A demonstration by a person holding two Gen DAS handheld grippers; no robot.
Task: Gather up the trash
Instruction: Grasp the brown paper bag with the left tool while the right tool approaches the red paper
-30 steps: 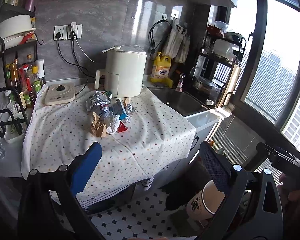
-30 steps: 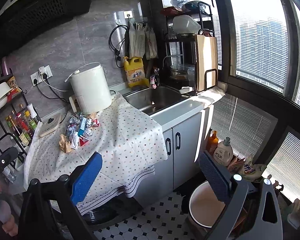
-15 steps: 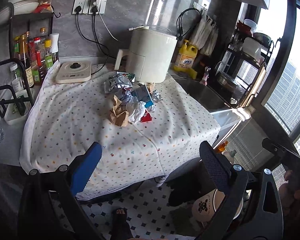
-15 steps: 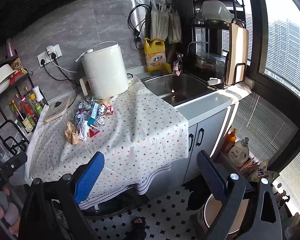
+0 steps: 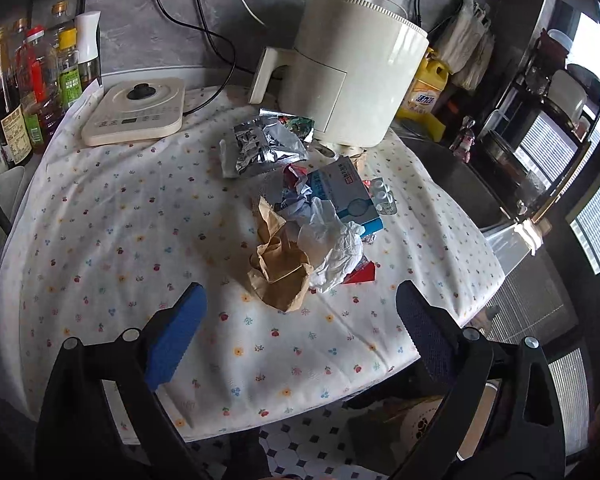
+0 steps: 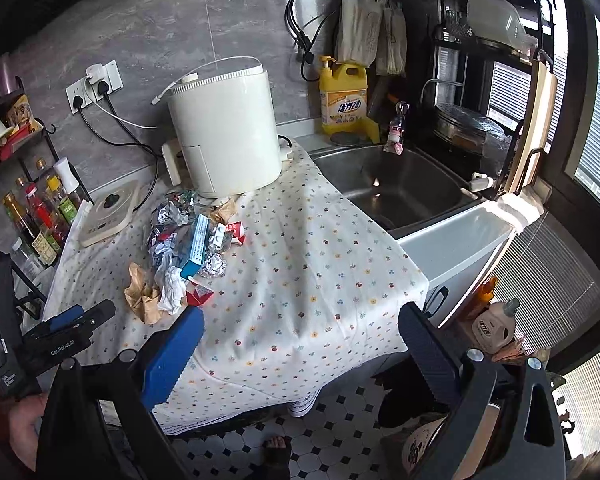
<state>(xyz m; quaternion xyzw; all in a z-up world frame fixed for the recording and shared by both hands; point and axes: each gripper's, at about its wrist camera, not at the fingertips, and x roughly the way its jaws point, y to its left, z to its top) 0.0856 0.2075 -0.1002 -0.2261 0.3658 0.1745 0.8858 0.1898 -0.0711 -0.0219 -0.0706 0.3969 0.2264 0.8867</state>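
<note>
Both grippers have come forward and down over the last second, so the trash pile now sits much larger and nearer in my views. My left gripper (image 5: 298, 320) has its jaws wide but just starting to close, nothing between them; the crumpled brown paper bag (image 5: 278, 270) lies just beyond its fingertips. My right gripper (image 6: 300, 334) stands open and empty over the near part of the flowered tablecloth (image 6: 320, 272), with the pile off to its left. I judge I am now in reach for a first pick, the bag being the nearest piece.

Beyond the bag lie a white tissue wad (image 5: 332, 248), a blue-and-white box (image 5: 344, 196) whose print I cannot read, a pill blister (image 5: 382, 196) and a silver foil pouch (image 5: 260, 148), all touching or overlapping. Behind stands the cream appliance (image 5: 352, 76). Readable writing: "GenRobot.AI" on the left gripper's body in the right view, and Chinese characters on the yellow detergent jug (image 6: 344, 100).
</note>
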